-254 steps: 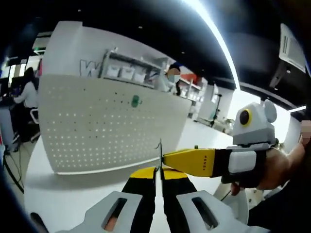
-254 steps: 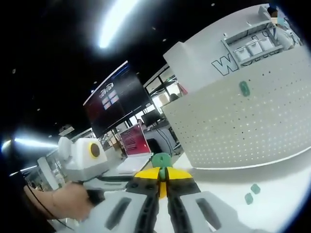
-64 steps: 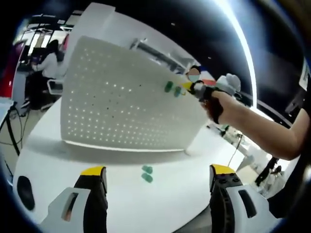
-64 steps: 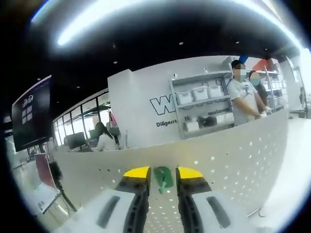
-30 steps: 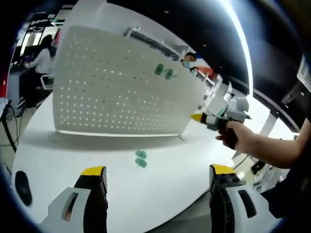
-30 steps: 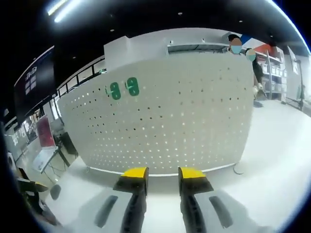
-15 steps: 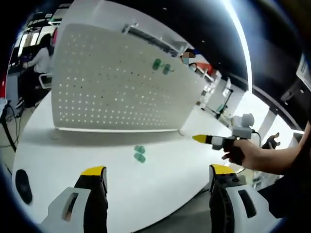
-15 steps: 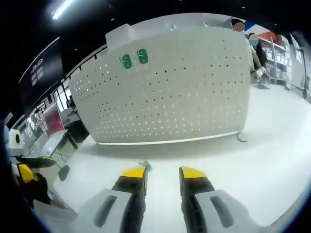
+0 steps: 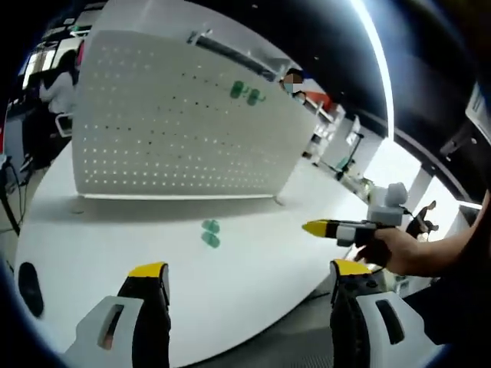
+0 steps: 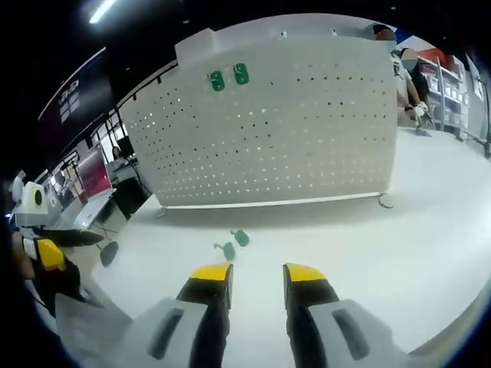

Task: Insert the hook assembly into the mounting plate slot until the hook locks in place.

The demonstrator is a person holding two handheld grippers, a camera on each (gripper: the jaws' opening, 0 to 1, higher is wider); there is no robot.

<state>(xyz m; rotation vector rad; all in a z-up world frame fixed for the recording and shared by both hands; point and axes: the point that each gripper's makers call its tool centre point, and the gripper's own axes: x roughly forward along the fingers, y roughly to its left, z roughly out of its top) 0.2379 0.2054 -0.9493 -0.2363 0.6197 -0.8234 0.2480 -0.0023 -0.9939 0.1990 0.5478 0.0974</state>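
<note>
The white perforated mounting plate (image 9: 169,130) (image 10: 307,130) stands upright on the white table. Two green hooks (image 9: 245,92) (image 10: 229,77) hang side by side near its top edge. Two more green hooks (image 9: 209,234) (image 10: 234,244) lie loose on the table in front of it. My left gripper (image 9: 249,272) is open wide, low and well back from the plate, with nothing between its jaws. My right gripper (image 10: 258,274) is open and empty, just short of the loose hooks. In the left gripper view, the right gripper (image 9: 330,228) comes in from the right in a hand (image 9: 399,249).
The table's rounded edge (image 9: 307,295) runs close in front of the grippers. A dark round object (image 9: 27,280) lies at the table's left end. People stand by shelves behind the plate (image 10: 403,73). The left gripper (image 10: 46,257) shows at the left edge of the right gripper view.
The right gripper let go of the second hook on the plate, drew back and dropped towards the table. The left gripper has stayed open throughout the last two seconds.
</note>
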